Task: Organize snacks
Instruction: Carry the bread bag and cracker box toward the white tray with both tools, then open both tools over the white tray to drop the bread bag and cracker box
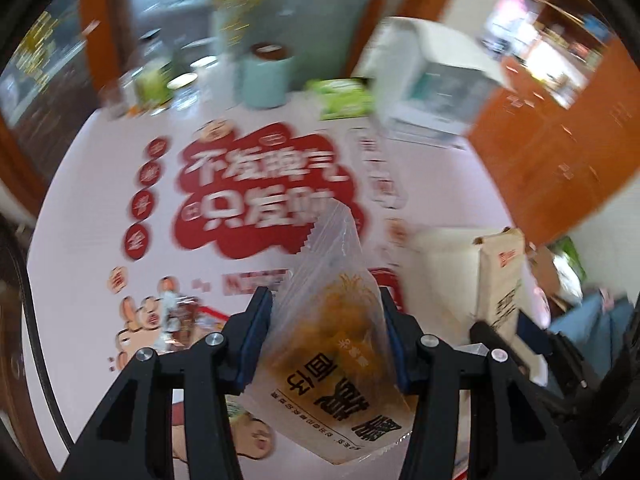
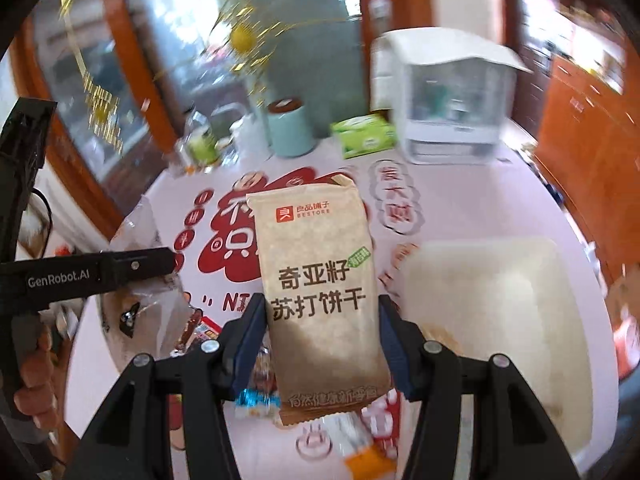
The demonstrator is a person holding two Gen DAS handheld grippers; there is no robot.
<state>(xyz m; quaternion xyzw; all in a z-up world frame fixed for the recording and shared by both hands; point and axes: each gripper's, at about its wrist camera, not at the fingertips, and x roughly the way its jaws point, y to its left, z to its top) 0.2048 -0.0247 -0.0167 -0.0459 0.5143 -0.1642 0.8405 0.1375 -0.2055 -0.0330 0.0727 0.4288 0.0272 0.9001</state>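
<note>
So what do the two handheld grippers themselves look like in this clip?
Both match: the left gripper and right gripper have black angular linkage arms with silver pivot bolts and blue pads inside the fingers. The right wrist view shows the left one's side, lettered GenRobot.AI in white.

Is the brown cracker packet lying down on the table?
No, the brown cracker packet is up in the air, pinched between the right tongs, above the table.
</note>
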